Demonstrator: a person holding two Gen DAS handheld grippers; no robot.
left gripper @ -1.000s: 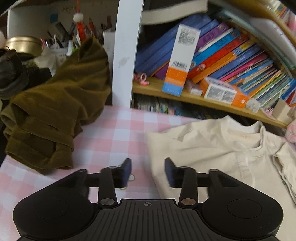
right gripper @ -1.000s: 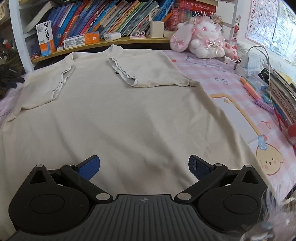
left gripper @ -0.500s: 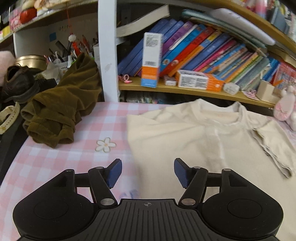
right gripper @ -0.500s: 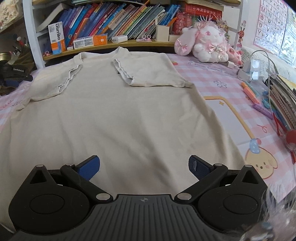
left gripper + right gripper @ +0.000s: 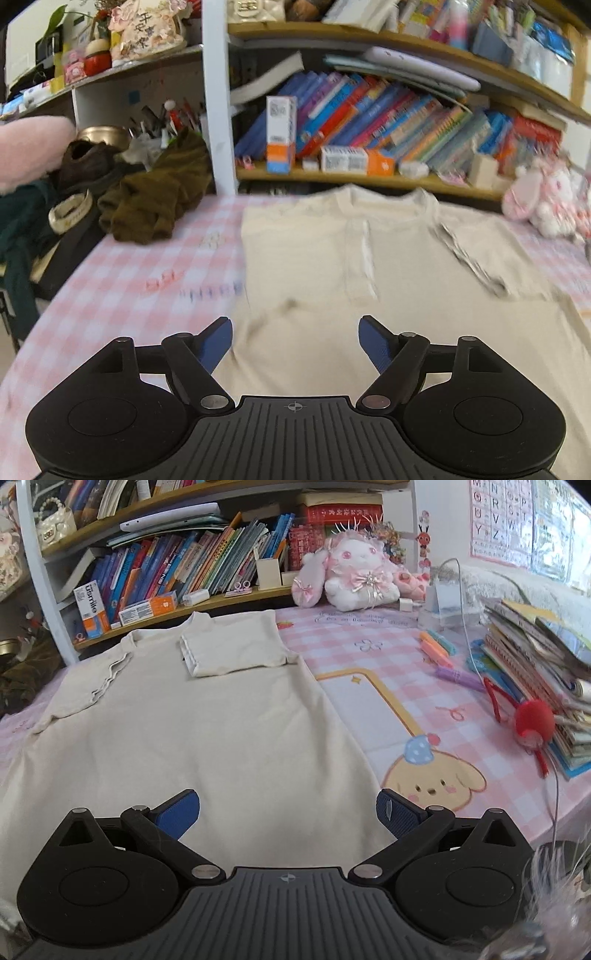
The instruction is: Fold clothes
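On the shelf, an orange-blue box (image 5: 91, 607) reads "tismile".

The left gripper (image 5: 295, 338) has a black plastic body with a ribbed, dark grey centre plate marked by a small white crosshair. Two rounded black housings flank the plate, each with a shallow circular recess. Black linkage arms run forward from them, pinned with silver round-headed screws, and end in blue fingers (image 5: 373, 341) with a finely textured face.

The right gripper (image 5: 288, 812) is built the same: black housings, ribbed plate with a crosshair, silver screws, triangular cut-outs in the outer links, and blue pads (image 5: 397, 818). One pad carries a small pale mark.
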